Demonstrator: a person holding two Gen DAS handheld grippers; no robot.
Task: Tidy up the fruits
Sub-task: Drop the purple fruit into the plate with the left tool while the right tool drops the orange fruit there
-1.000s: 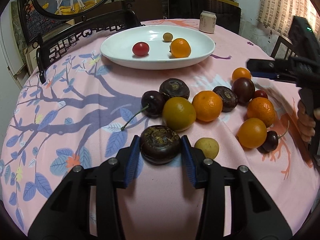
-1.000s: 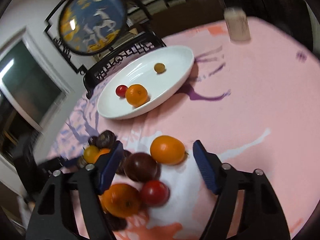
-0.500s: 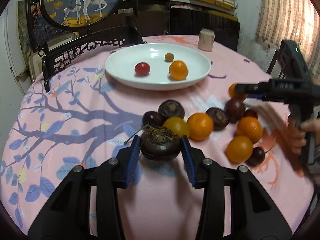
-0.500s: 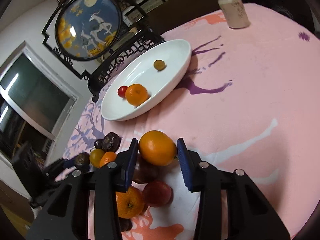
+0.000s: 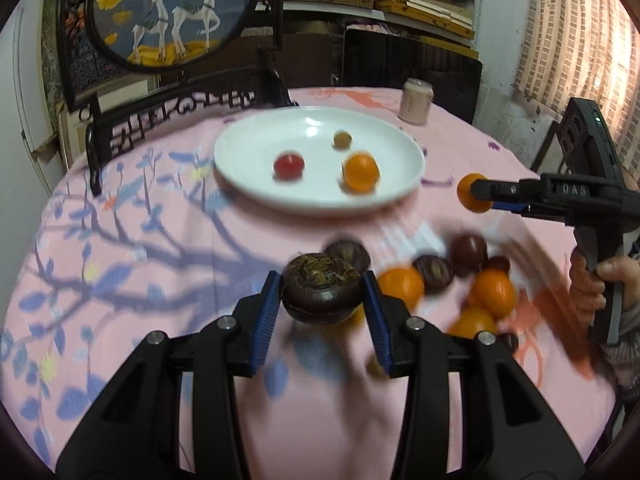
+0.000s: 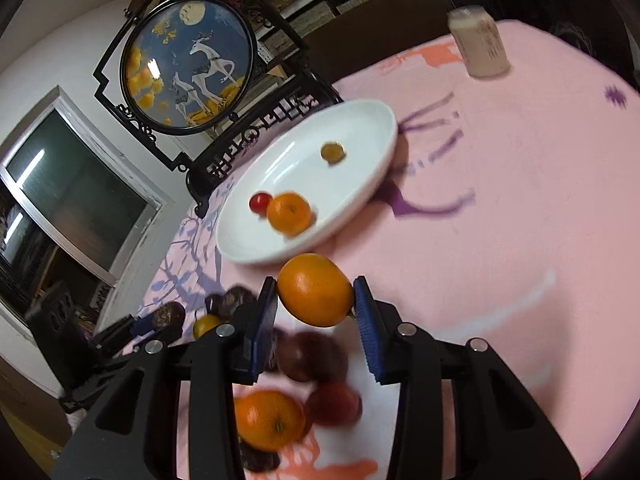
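My left gripper [image 5: 321,300] is shut on a dark brown water chestnut [image 5: 320,294] and holds it above the pink tablecloth. My right gripper [image 6: 315,299] is shut on an orange fruit [image 6: 315,290], lifted near the rim of the white plate [image 6: 360,196]. The right gripper and its orange [image 5: 472,199] also show at the right of the left wrist view. The plate [image 5: 248,160] holds a red tomato [image 5: 288,165], an orange [image 5: 361,168] and a small olive-brown fruit [image 5: 342,139]. A pile of oranges and dark fruits [image 5: 448,280] lies on the cloth.
A pale can [image 5: 416,102] stands behind the plate. A dark carved chair back [image 5: 180,108] and a round deer picture frame [image 5: 172,12] stand at the table's far left edge. A dark chair [image 5: 412,64] is at the far side.
Both grippers have lifted their fruits higher off the table. The right gripper with the orange has moved closer to the plate. The left gripper with the water chestnut has risen above the pile.
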